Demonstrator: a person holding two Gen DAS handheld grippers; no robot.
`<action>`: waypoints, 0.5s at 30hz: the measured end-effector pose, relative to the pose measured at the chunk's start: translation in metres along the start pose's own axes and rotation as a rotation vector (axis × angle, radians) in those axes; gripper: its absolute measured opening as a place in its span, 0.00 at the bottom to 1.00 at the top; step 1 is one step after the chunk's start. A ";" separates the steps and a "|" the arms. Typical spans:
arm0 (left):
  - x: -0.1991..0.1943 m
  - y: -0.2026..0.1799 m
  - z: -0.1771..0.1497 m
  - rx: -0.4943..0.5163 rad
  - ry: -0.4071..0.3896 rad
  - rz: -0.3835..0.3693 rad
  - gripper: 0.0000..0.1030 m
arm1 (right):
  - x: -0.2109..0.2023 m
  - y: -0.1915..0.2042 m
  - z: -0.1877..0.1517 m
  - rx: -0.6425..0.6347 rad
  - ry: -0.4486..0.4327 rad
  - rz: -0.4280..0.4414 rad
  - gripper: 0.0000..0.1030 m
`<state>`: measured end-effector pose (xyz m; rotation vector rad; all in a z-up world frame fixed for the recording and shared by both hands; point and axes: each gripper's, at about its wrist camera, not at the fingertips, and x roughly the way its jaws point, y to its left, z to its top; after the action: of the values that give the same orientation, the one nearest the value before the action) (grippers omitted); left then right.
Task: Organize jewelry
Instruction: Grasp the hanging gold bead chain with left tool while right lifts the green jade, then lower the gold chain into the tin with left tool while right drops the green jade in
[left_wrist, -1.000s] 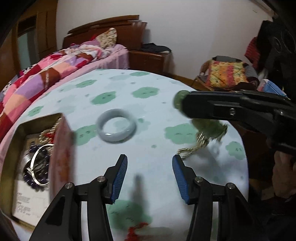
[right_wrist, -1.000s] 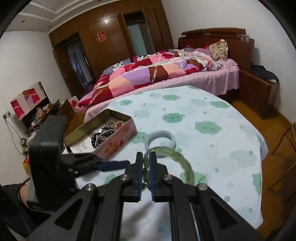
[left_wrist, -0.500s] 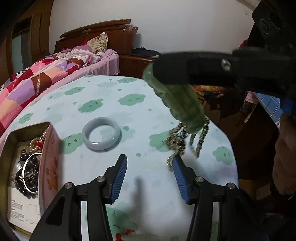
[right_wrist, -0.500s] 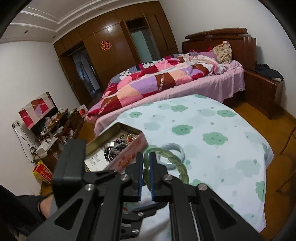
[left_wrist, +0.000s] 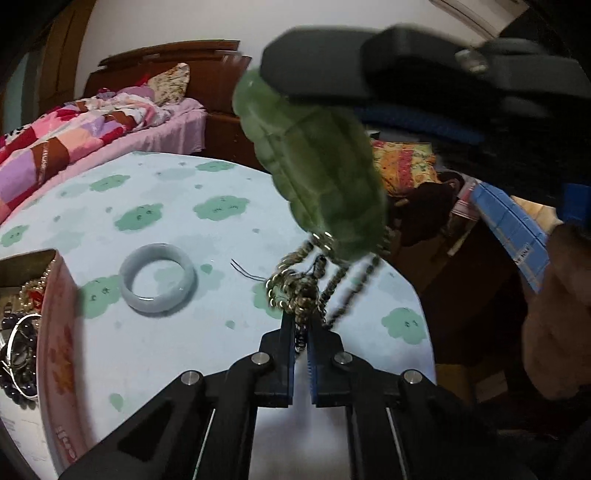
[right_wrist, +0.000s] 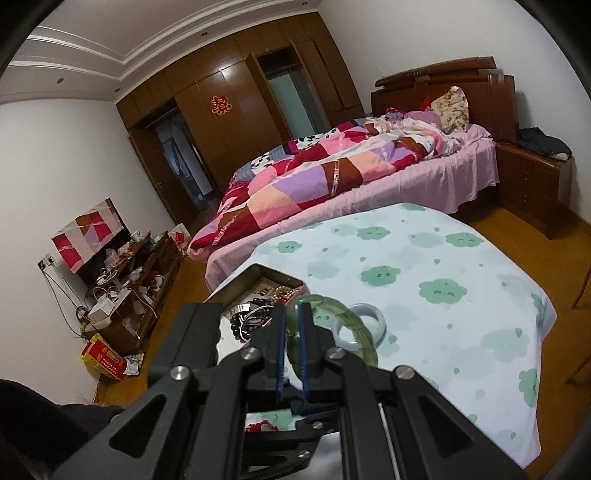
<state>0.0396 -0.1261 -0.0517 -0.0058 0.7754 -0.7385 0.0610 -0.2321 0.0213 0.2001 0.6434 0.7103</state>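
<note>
A dark green jade bangle (left_wrist: 317, 162) hangs above the table, and my right gripper (right_wrist: 290, 314) is shut on its rim (right_wrist: 343, 325). A gold braided chain (left_wrist: 295, 291) is tangled on the bangle's lower end and dangles from it. My left gripper (left_wrist: 301, 321) sits just below, its jaws closing with the blue pads pinching that chain. A pale grey-lavender bangle (left_wrist: 158, 284) lies flat on the tablecloth to the left, also seen past the green one (right_wrist: 364, 325). An open tin box (left_wrist: 55, 332) at the table's left edge holds beads and bracelets.
The round table wears a light blue cloth (right_wrist: 443, 332) with green cloud prints. A red knotted ornament (right_wrist: 258, 426) lies near its front edge. A bed with a patchwork quilt (right_wrist: 332, 173) stands behind, and a person's hand (left_wrist: 554, 317) is at the right.
My left gripper has gone from wide open to shut on the gold chain. The right gripper has brought the green bangle up and closer to the left camera.
</note>
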 end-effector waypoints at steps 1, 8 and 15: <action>-0.003 -0.001 0.000 0.006 -0.002 0.014 0.04 | 0.000 -0.003 0.000 0.005 -0.001 -0.005 0.09; -0.054 0.035 0.009 -0.087 -0.097 0.129 0.04 | -0.011 -0.027 -0.001 0.061 -0.025 -0.062 0.09; -0.119 0.057 0.020 -0.098 -0.217 0.215 0.04 | -0.005 -0.028 0.003 0.067 -0.021 -0.072 0.09</action>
<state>0.0295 -0.0161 0.0231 -0.0886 0.5936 -0.4860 0.0756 -0.2566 0.0154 0.2448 0.6520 0.6170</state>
